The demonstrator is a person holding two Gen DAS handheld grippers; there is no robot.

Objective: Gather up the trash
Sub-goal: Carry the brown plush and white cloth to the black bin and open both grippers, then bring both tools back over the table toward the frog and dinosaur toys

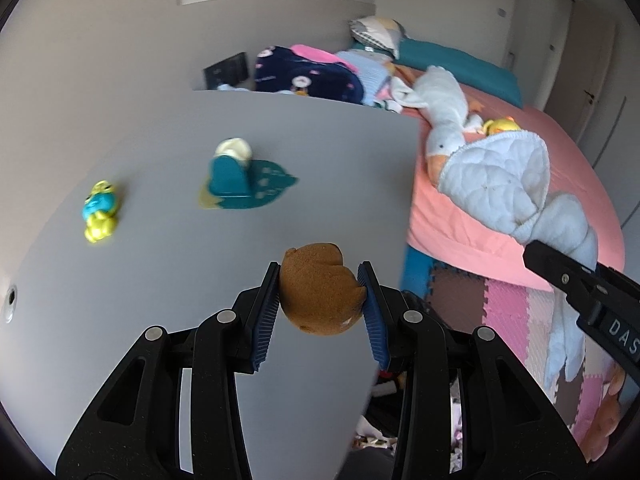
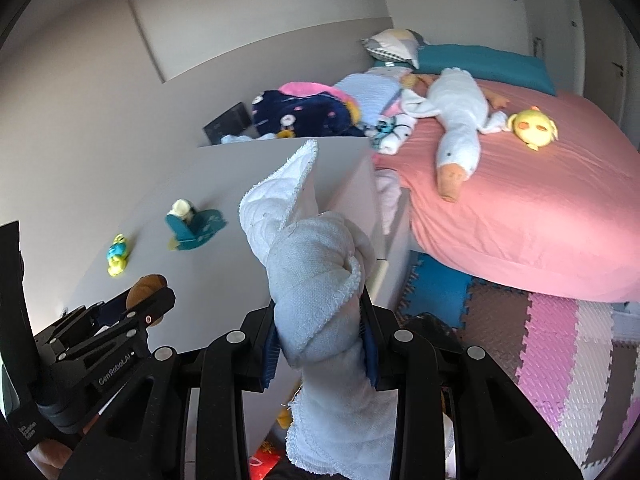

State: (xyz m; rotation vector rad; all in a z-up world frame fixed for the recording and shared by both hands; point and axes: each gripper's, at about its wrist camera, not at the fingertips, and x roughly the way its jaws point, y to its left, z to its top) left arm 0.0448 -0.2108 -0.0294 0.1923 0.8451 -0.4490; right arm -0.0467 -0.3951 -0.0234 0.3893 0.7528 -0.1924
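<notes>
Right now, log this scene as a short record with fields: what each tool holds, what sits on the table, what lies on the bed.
left tool: shut on round brown spongy lump
right tool: shut on white quilted cloth
grey table: yellow-and-blue plastic toy, teal stand toy with cream top
pink bed: white plush goose, yellow plush chick

- Speckled brown rounded sponge-like lump (image 1: 318,292) between blue ribbed pads (image 1: 267,320).
- White quilted cloth (image 2: 320,280) at 12 o'clock.
- Teal stand-up toy (image 1: 230,178), yellow-and-blue figure (image 1: 99,210), plain grey tabletop (image 1: 200,280).
- Salmon-pink bedsheet (image 2: 540,216).
</notes>
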